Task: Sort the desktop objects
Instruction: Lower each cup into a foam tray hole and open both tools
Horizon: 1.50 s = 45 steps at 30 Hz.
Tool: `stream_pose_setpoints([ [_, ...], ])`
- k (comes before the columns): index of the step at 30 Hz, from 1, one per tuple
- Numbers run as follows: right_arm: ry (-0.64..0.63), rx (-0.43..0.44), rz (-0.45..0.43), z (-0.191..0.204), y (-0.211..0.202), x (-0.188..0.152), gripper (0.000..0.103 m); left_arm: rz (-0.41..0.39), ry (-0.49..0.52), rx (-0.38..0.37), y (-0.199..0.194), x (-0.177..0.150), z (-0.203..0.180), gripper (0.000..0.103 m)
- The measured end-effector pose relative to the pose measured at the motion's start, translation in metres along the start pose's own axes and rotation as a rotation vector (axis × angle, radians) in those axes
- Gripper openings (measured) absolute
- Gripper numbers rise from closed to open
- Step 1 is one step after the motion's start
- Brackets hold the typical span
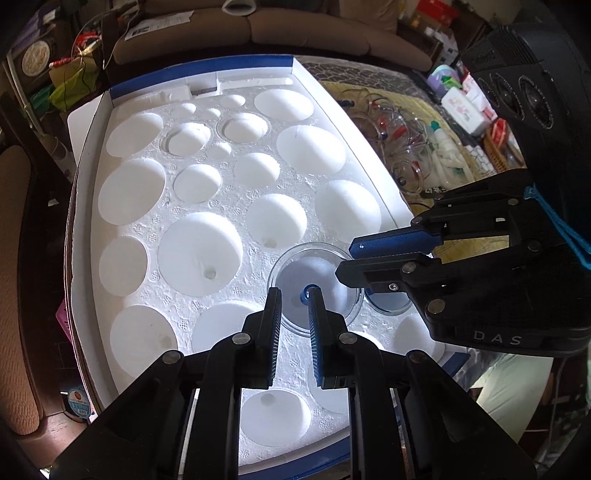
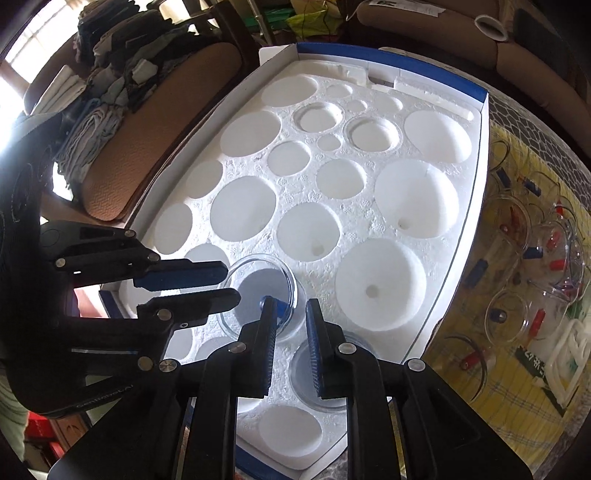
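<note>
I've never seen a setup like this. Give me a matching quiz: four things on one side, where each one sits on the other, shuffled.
Things:
1. white foam tray
2. clear cup with blue knob
3. loose clear cups
4. folded clothes

Places:
a. on the yellow cloth
b. in a hole of the foam
c. piled on a brown chair
d. inside the blue-edged box

Pairs: 1-d, 2-b, 3-a, 4-c

A brown sofa point(image 1: 258, 33) lies at twelve o'clock. A pile of folded clothes point(image 2: 107, 96) sits on a brown cushioned chair point(image 2: 147, 122) at ten o'clock.
</note>
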State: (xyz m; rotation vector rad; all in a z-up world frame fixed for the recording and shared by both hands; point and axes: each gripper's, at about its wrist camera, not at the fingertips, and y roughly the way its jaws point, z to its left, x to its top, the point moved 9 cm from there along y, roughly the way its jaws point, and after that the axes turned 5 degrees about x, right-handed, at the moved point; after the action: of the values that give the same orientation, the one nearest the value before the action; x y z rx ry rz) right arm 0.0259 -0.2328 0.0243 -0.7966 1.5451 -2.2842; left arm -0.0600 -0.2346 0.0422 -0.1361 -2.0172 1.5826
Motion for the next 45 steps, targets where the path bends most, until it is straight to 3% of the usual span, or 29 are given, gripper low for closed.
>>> stream_pose_setpoints([
  [8,-0.02,-0.032,0.021,-0.002,0.008,-0.007,0.015,0.016,0.023,0.062,0.01,-0.002,0.003,0.012],
  [13,-0.008,-0.005,-0.061,-0.005,-0.031,0.005,0.019,-0.026,0.04,0.048,-0.009,0.006,-0.006,0.018],
  [14,-0.001,-0.009,-0.081,-0.01,-0.043,0.007,0.03,-0.037,0.046,0.05,-0.012,0.009,-0.008,0.032],
  [15,0.007,-0.019,-0.099,-0.016,-0.053,0.008,0.048,-0.047,0.049,0.059,-0.016,0.011,-0.01,0.042],
  [16,0.018,-0.028,-0.115,-0.023,-0.064,0.008,0.058,-0.059,0.048,0.066,-0.019,0.014,-0.01,0.059],
  [17,0.03,-0.037,-0.132,-0.03,-0.074,0.008,0.069,-0.072,0.046,0.066,-0.021,0.017,-0.011,0.062],
  [22,0.084,-0.065,-0.197,-0.057,-0.11,-0.002,0.07,-0.064,0.036,0.124,-0.007,0.02,-0.003,0.057],
  [24,0.089,-0.07,-0.209,-0.06,-0.117,-0.008,0.07,-0.047,0.061,0.175,0.006,0.017,-0.001,0.046],
  [26,0.096,-0.078,-0.211,-0.065,-0.12,-0.015,0.07,-0.025,0.09,0.221,0.017,0.011,0.0,0.026],
  [30,0.09,-0.079,-0.203,-0.069,-0.119,-0.026,0.07,-0.01,0.138,0.295,0.029,0.003,-0.001,0.013],
  [35,0.107,-0.071,-0.232,-0.077,-0.129,-0.032,0.07,-0.011,0.192,0.365,0.029,0.001,-0.006,0.013],
  [39,0.163,-0.068,-0.283,-0.1,-0.147,-0.037,0.07,-0.094,0.146,0.267,0.002,0.017,-0.023,0.02],
  [41,0.196,-0.08,-0.299,-0.116,-0.154,-0.042,0.07,-0.149,0.15,0.231,-0.016,0.03,-0.036,0.04],
  [42,0.211,-0.083,-0.301,-0.123,-0.156,-0.045,0.07,-0.167,0.153,0.21,-0.022,0.037,-0.044,0.044],
  [45,0.244,-0.092,-0.308,-0.141,-0.159,-0.055,0.07,-0.181,0.157,0.157,-0.031,0.055,-0.066,0.046],
])
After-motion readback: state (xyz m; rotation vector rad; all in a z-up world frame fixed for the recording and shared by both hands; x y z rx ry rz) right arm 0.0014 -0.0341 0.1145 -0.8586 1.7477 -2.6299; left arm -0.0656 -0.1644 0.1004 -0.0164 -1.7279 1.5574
